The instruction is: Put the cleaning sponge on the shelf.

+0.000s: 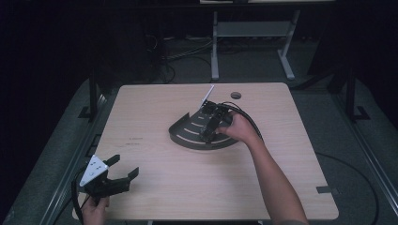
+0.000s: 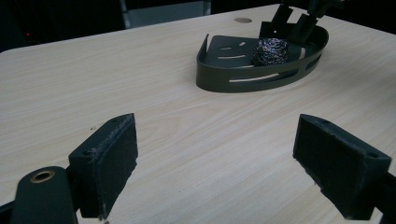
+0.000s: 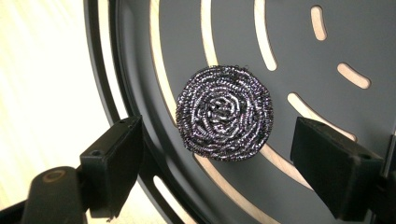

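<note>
The steel wool scourer [image 3: 224, 112] lies loose on the slotted floor of the dark corner caddy [image 1: 180, 136], a quarter-round tray with a low wall, which sits a little past the middle of the counter [image 1: 155, 187] toward two o'clock. In the right gripper view the scourer rests flat with its coil facing up, between the pads but touching neither. The right gripper [image 1: 206, 135] points down into the caddy from above with its jaws spread wide, a gap on each side of the scourer. That pose fits a drop-off: I judge the scourer has been set in the tray and let go, so the hand can lift away without dragging it along.

Nothing else lies in the caddy; pale wood shows through its curved slots. In the left gripper view the scourer [image 2: 270, 51] sits toward the tray's back corner, near the straight wall [image 2: 203, 46].

The left gripper [image 1: 123, 174] waits at about eight o'clock near the counter's front edge, well apart from the caddy, aimed toward it, jaws apart and holding nothing. It seems parked out of the way, since the placing needs one hand alone.
</note>
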